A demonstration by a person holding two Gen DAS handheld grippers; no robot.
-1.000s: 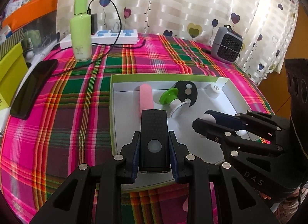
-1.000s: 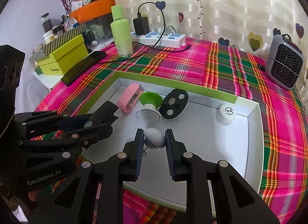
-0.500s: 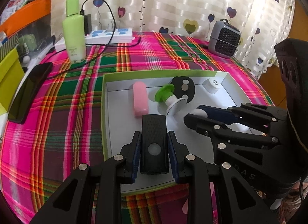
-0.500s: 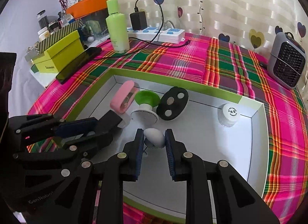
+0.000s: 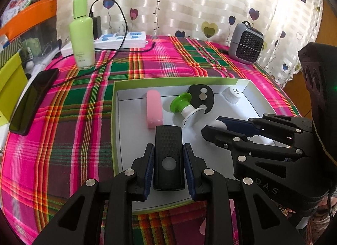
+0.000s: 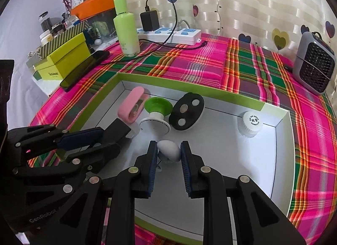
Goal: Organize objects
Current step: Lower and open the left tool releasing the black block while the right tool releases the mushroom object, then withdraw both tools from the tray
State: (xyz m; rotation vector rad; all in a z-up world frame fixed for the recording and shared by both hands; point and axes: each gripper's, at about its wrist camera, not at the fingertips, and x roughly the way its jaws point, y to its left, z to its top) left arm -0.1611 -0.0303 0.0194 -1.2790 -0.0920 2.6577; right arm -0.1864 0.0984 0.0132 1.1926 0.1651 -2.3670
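**Two grippers, each clamped on a small item above the open box**

Both tools hang over the near half of the white box (image 5: 118,139) with the green rim, which sits on a plaid tablecloth (image 5: 63,139).

Left gripper (image 5: 168,161): its jaws are narrow and pressed against the two long sides of a black rectangular device (image 5: 168,150) with a round grey button. That device stands straight between the blue pads, its textured far end poking out past the fingertips toward a pink case (image 5: 154,109), which lies just ahead of the jaws on the box floor.

Right gripper (image 6: 169,153): its jaws are also drawn close, holding a pale egg-shaped piece (image 6: 169,150) right at the fingertips. Ahead of these jaws lie a green-and-white spool-like item (image 6: 157,114), tipped on its side, and a black oval disc (image 6: 186,111) with three round metal spots leaning beside it. Ahead and to the right of the jaws, a white ribbed cap (image 6: 250,123) sits in the box's far corner.

From the right wrist view the left gripper shows at the left of the jaws, its tip near the pink case.

Beyond the box, well apart from both jaws, stand a green bottle (image 5: 82,38), a white power strip (image 5: 122,39), a dark phone (image 5: 33,101) and a small grey heater (image 5: 245,43)
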